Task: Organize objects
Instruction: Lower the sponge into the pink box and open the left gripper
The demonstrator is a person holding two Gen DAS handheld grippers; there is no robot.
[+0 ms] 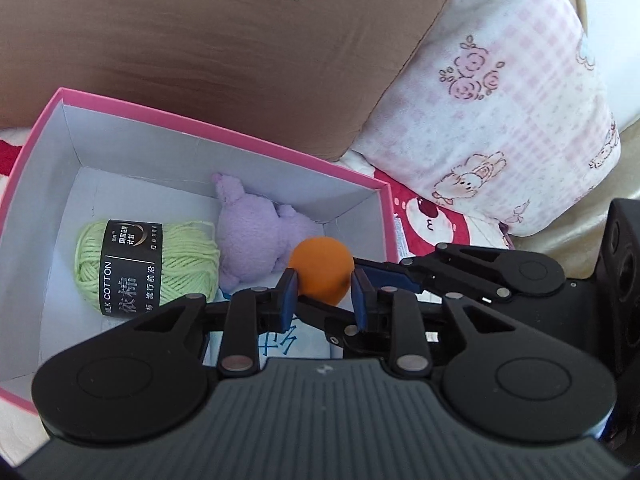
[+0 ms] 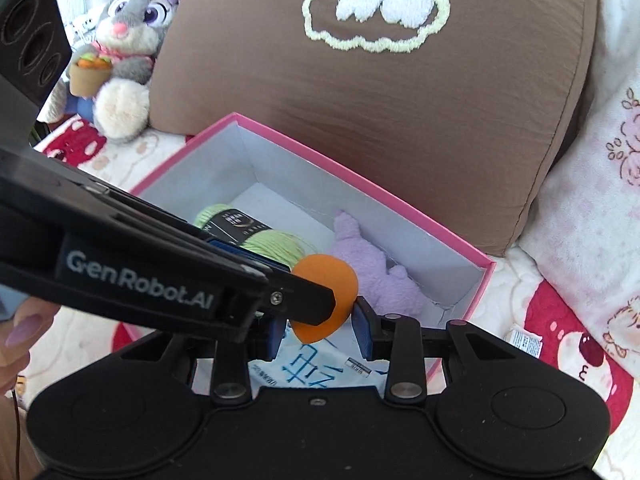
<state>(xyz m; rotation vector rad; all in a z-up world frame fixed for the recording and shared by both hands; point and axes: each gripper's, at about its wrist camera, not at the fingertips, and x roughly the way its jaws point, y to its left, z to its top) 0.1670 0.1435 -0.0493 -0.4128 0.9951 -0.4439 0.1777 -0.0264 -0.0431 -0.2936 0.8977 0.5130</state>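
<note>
Sponge (image 1: 321, 270) sits clenched between both hand-held grippers, left (image 1: 325, 294) and right (image 2: 320, 330); lower, release beside plush (image 1: 256, 236) at ten o'clock in box (image 1: 224, 142).

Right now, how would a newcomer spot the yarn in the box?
Find the pink box in front of the brown cushion. Inside it, the yarn lies beside a purple plush toy. It is the only pale green ball, wrapped in a black paper band.

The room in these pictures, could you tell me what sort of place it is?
Probably a bedroom or living room at home: a brown cushion and a pink pillow lean behind the pink box, and a plush rabbit sits on a patterned blanket.
</note>
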